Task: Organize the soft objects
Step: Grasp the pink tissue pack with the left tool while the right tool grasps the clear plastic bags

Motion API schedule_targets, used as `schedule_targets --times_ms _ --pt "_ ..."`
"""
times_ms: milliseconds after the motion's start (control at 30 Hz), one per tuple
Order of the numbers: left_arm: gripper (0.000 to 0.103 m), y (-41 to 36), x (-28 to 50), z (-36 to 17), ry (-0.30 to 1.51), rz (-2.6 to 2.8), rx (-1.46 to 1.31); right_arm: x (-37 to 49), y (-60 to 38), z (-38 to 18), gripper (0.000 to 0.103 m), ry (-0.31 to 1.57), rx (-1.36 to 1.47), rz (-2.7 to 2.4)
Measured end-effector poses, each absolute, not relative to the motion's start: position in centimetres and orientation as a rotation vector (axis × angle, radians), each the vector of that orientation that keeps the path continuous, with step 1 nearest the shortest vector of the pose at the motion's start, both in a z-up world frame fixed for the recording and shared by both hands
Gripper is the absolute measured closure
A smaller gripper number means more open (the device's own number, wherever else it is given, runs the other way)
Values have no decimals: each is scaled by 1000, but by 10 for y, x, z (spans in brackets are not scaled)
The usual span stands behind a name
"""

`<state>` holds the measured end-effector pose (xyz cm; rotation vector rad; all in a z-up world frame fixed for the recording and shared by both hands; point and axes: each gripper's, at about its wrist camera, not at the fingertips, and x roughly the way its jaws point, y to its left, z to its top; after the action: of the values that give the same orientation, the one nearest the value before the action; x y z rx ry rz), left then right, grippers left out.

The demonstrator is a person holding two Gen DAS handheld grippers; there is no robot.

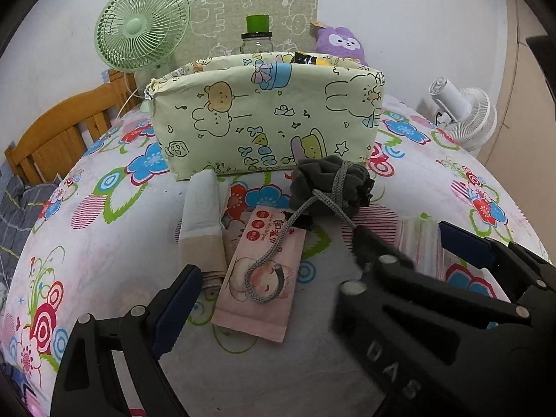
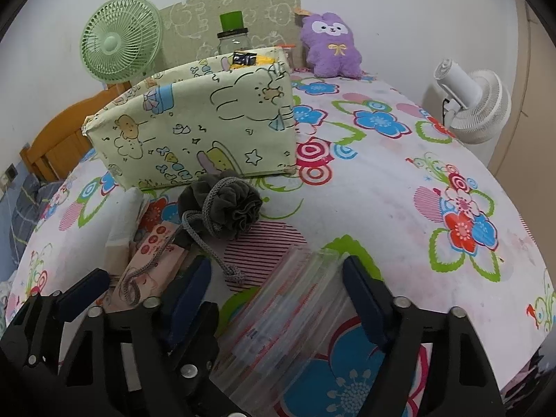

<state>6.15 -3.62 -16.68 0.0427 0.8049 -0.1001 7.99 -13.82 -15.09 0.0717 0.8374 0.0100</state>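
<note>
A bed with a floral sheet (image 2: pixel 382 187) fills both views, white with blue, red and green flowers. Toward the far side stands a pale green fabric storage box (image 1: pixel 264 118) printed with cartoon bears and rabbits, open at the top, with a yellow and black packet (image 2: pixel 248 59) showing inside. Behind the box are a green desk fan (image 1: pixel 142 26) on the far left, a glass jar with a green cap (image 1: pixel 257 33), and a purple plush toy (image 2: pixel 330 47) on the far right. A white fan (image 2: pixel 472 104) stands off the bed's right edge, and a wooden bed frame (image 1: pixel 66 128) shows at left.

Just in front of the box lies a dark grey bath pouf (image 1: pixel 333 186), its grey cord (image 1: pixel 274 264) trailing toward the near side over a pink wet-wipes pack (image 1: pixel 260 278). Left of the pack, touching it, is a white and beige folded cloth (image 1: pixel 203 222).

Near right lies a clear plastic zip bag (image 2: pixel 285 316) with pink and red print. The right gripper (image 2: pixel 278 299) has its jaws spread wide, one finger on each side of the bag; whether they touch it cannot be told. The left gripper (image 1: pixel 274 283) hovers with its jaws released and wide apart, over the wipes pack and the cord's loop.
</note>
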Motion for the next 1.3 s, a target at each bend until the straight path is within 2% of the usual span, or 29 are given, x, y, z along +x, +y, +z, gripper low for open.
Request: schedule_targets --times_ms 667,700,733,767,1133,1200,1300 --pt "8 -28 55 -172 818 -110 31 69 -131 -155 30 853 72 -39" --pt "8 -27 55 -172 821 -115 23 70 -131 -155 35 848 75 -29" --pt "7 -27 56 -172 822 -109 24 70 -130 -154 54 845 73 -34" --pt "8 -27 56 -172 815 -96 28 71 -129 -154 59 845 63 -42" --pt "8 -24 66 -170 804 -79 22 81 -131 -152 70 831 79 -19" --pt "10 -23 72 -172 825 -86 1 82 -132 -150 70 826 84 -15" --pt "18 -25 74 -171 820 -72 9 84 -135 -150 70 826 97 -14"
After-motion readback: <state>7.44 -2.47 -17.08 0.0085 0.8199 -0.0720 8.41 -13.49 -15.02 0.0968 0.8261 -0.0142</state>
